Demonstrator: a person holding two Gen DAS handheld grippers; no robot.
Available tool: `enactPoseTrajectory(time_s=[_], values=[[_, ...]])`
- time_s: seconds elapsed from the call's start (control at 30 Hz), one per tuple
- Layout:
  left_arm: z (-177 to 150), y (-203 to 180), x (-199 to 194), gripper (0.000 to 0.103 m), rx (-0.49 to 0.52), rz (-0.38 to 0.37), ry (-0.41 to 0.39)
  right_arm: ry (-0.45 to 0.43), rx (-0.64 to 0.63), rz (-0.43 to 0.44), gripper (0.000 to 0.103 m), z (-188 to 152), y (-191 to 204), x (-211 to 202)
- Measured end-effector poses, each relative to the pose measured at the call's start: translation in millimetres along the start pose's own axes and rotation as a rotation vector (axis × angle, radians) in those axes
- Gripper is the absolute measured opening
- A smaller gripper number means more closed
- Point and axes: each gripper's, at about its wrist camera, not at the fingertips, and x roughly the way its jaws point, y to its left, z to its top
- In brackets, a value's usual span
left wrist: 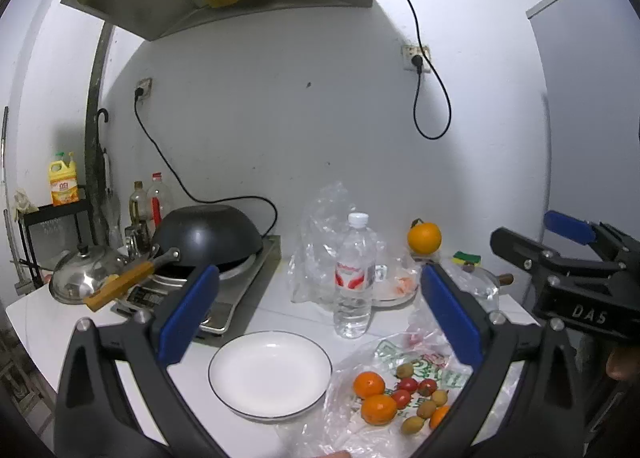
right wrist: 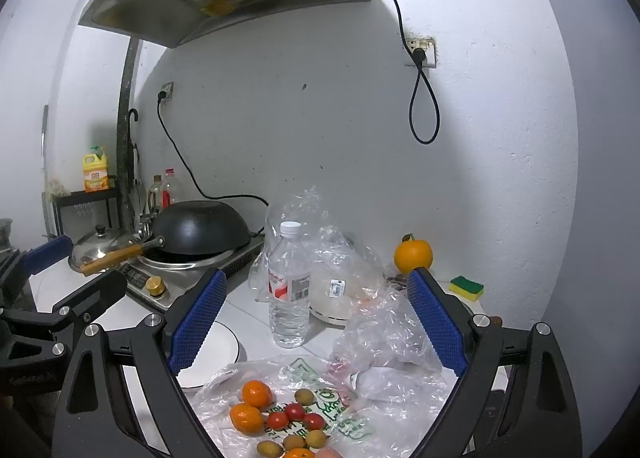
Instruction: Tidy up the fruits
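Two pairs of tongs hover wide open and empty over a white kitchen desk where small fruits lie on a plastic bag.

The left tongs (left wrist: 320, 318) and right tongs (right wrist: 318, 322) both stand spread to their fullest, holding nothing. The fruits (right wrist: 280, 422), mandarins, cherry tomatoes and small brownish-green ones, lie clustered on a flattened printed plastic bag (right wrist: 340, 410) at the desk's (left wrist: 276, 298) near edge, towards its right side. An empty white plate (left wrist: 270, 374) with a dark rim sits just left of the bag, touching or overlapped by its edge. A clear water bottle (left wrist: 354, 278) stands upright behind the plate, with crumpled clear bags around it. A single orange (left wrist: 424, 238) sits apart near the desk's far right edge. A black wok (left wrist: 208, 234) rests upside down on a cooker at the far left.
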Motion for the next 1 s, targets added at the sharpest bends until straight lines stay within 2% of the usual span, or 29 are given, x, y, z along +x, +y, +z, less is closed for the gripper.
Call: enactPoseTrajectory(time_s=[1.0], values=[[1.7, -8.3, -1.7, 0.101, 0.013, -0.005, -0.009, 0.005, 0.007, -0.007, 0.094, -0.1, -5.6, -3.7]])
